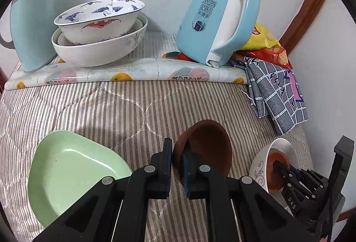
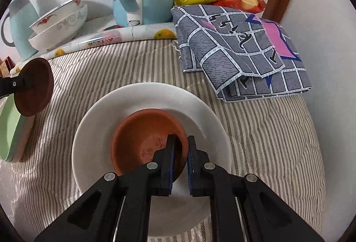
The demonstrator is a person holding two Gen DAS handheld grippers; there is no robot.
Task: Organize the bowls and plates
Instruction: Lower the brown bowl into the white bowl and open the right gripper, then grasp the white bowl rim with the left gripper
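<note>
A: Left wrist view: the left gripper (image 1: 178, 166) is clamped on the rim of a dark brown bowl (image 1: 207, 148), carried tilted and off the striped cloth (image 1: 111, 108). Why by the edge?

B: I'd judge a rim pinch is the only hold two narrow fingers get on a shallow bowl. The green dish (image 1: 73, 175) lies just to its left, below it.

A: And the other hand?

B: The right gripper (image 2: 180, 164) straddles the near rim of an orange-brown bowl (image 2: 144, 137), one finger inside, one outside. That bowl sits inside the white bowl (image 2: 100, 113) directly ahead of the fingers. The jaws look closed on the rim, though a sliver of gap may remain.

A: So it's nesting?

B: Likely; small inside large saves room, like the stacked bowls (image 1: 100, 28) far ahead-left beside the blue kettle (image 1: 218, 19).
</note>
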